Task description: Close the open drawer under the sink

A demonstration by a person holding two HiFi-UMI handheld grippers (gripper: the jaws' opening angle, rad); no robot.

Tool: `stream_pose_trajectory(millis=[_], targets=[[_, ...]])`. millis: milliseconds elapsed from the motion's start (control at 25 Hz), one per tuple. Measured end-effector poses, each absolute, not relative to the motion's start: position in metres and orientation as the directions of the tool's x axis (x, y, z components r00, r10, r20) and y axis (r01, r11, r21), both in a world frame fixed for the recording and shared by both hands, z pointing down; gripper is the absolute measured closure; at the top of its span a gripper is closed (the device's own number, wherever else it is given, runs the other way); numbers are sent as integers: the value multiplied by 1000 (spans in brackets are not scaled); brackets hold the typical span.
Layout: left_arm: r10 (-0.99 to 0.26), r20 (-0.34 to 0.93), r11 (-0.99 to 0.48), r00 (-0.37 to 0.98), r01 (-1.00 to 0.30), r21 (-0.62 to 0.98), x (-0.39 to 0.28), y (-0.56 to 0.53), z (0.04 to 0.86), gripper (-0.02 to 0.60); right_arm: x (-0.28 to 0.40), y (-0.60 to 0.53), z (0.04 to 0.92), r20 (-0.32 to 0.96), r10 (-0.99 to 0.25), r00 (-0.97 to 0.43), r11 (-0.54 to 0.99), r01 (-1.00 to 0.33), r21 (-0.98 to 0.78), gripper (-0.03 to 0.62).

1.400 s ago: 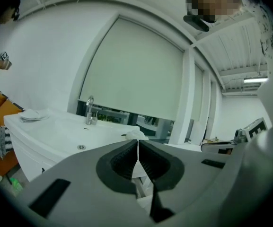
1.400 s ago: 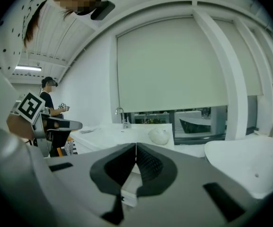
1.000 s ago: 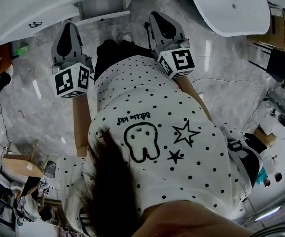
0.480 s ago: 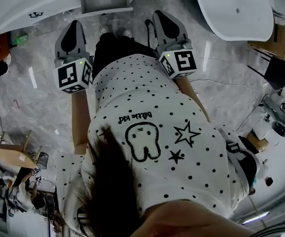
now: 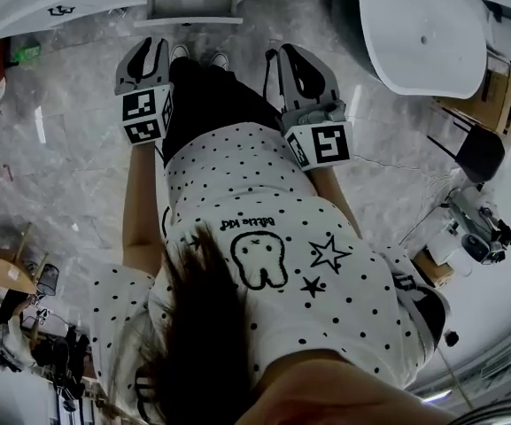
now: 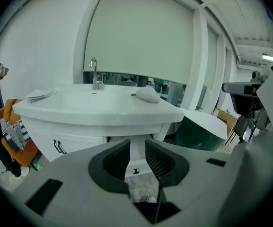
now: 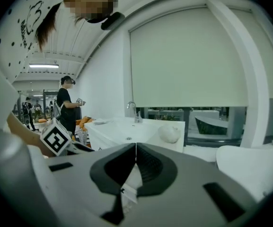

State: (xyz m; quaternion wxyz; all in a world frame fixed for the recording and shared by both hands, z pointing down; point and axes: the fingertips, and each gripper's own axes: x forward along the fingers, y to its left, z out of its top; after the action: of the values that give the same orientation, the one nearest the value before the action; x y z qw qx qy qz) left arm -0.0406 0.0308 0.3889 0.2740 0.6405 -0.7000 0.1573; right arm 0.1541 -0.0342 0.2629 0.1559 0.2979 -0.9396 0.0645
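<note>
The white sink vanity [image 5: 78,7] runs along the top of the head view, and its open drawer [image 5: 193,5] juts out toward me. In the left gripper view the drawer front [image 6: 136,164] shows through the gap between the jaws, below the basin [image 6: 98,105] and faucet [image 6: 94,74]. My left gripper [image 5: 153,44] [image 6: 137,148] hangs short of the drawer. Its jaws have just been opening and stand apart with nothing between them. My right gripper [image 5: 292,53] [image 7: 136,148] is shut and empty, held level beside my body.
A white bathtub [image 5: 419,16] stands at the upper right, with a dark chair [image 5: 485,144] beyond it. Another person [image 7: 67,105] stands left of the sink. A dark green tub [image 6: 198,131] sits right of the vanity. The marble floor [image 5: 69,166] spreads to the left.
My left gripper has moved up the head view, closer to the open drawer. The right gripper has stayed about where it was.
</note>
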Motion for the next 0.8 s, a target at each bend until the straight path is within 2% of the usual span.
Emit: stream_pose_trajectory(millis=[200,600,800], targets=[[-765,643,129,-24,-985,116,-33,23,447,480,140,-32,271,342,-499,-796,841,-540,-30,580],[-720,693,79,43,-987,143,-31,2,564,480,109,-41,318,404,-487,-775,821,-563,-91,580],[-701,706,37,103,-983,181,-25,-15,616,480,92,-53,332,386,-509,-770,790,-596,-147,580]])
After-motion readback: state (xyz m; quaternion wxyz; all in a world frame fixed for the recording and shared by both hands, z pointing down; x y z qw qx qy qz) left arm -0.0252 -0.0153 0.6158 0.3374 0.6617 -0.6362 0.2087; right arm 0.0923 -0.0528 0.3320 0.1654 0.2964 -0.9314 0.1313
